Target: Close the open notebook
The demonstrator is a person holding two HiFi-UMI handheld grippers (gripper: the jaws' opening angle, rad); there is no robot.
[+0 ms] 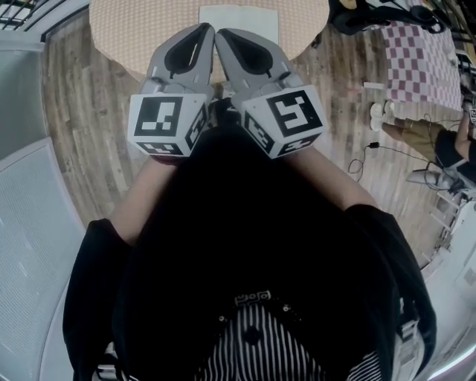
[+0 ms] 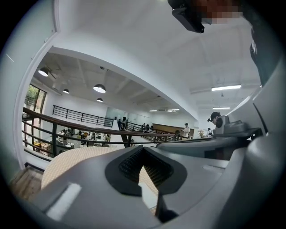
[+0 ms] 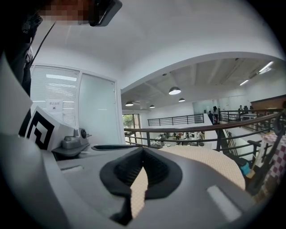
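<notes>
At twelve o'clock, the notebook (image 1: 238, 22) was judged light, pinchable at its edge; left gripper (image 1: 207, 30) and right gripper (image 1: 222, 34) were closed, empty.

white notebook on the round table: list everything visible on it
The notebook shows as a plain white, flat, paper-like rectangle lying on the tan woven-looking round table, toward its near edge. No spine, crease, lines or print can be made out, so I cannot tell whether it is open or closed. In the head view the shut tongs of the left gripper and right gripper overlap its near left corner. Nothing is seen resting on it.
</notes>
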